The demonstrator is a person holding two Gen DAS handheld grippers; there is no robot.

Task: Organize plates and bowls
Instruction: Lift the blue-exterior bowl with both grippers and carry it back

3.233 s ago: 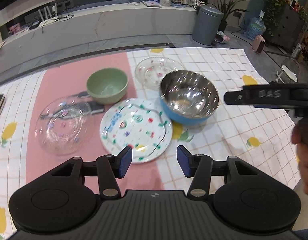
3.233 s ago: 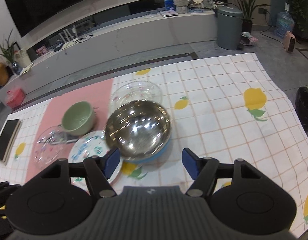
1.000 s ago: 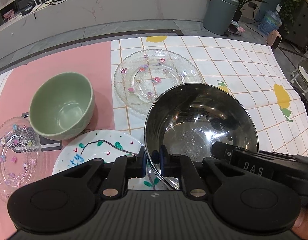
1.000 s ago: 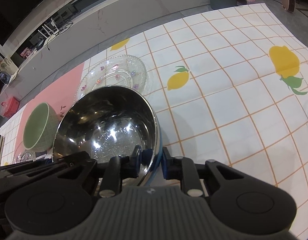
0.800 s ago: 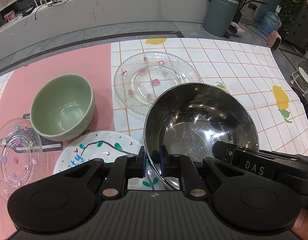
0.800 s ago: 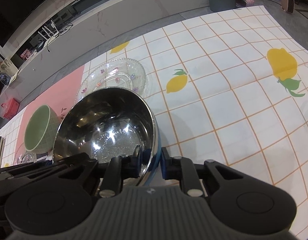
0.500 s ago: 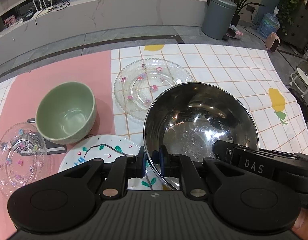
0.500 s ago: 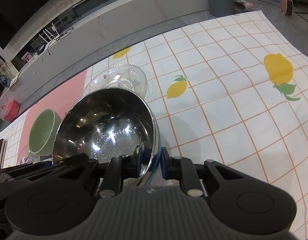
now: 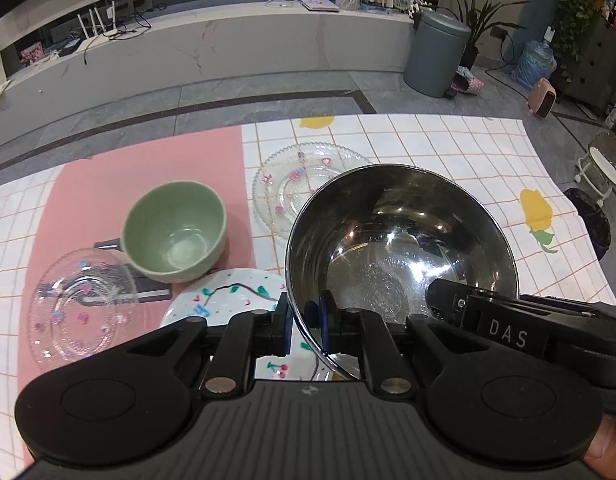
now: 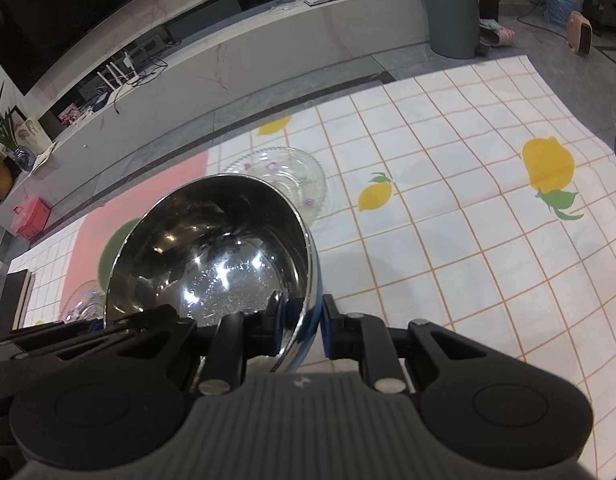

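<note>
Two bowls: shiny round steel bowl [image 9: 399,248] held above the checked lemon-print tablecloth [image 10: 447,216]; pale green ceramic bowl [image 9: 175,230] on it.
Three plates: two clear glass plates [image 9: 304,184] [image 9: 78,306], one painted white plate [image 9: 224,300].
Left gripper [image 9: 304,322]: clamped on the steel bowl's near rim.
Right gripper [image 10: 304,326]: clamped on its right rim.

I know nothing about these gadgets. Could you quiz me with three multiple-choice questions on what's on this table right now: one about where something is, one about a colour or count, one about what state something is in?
1. Where is the green bowl?
A. on the pink mat
B. inside the steel bowl
C. on the floor

2. How many clear glass plates are there?
A. none
B. two
C. five

3. What state is the steel bowl in?
A. upside down
B. free on the table
C. pinched at its rim by both tools

Answers:
1. A: it sits on the pink mat.
2. B: one glass plate beyond the steel bowl, another at the left.
3. C: the left gripper and right gripper each have their jaws shut on the rim.
</note>
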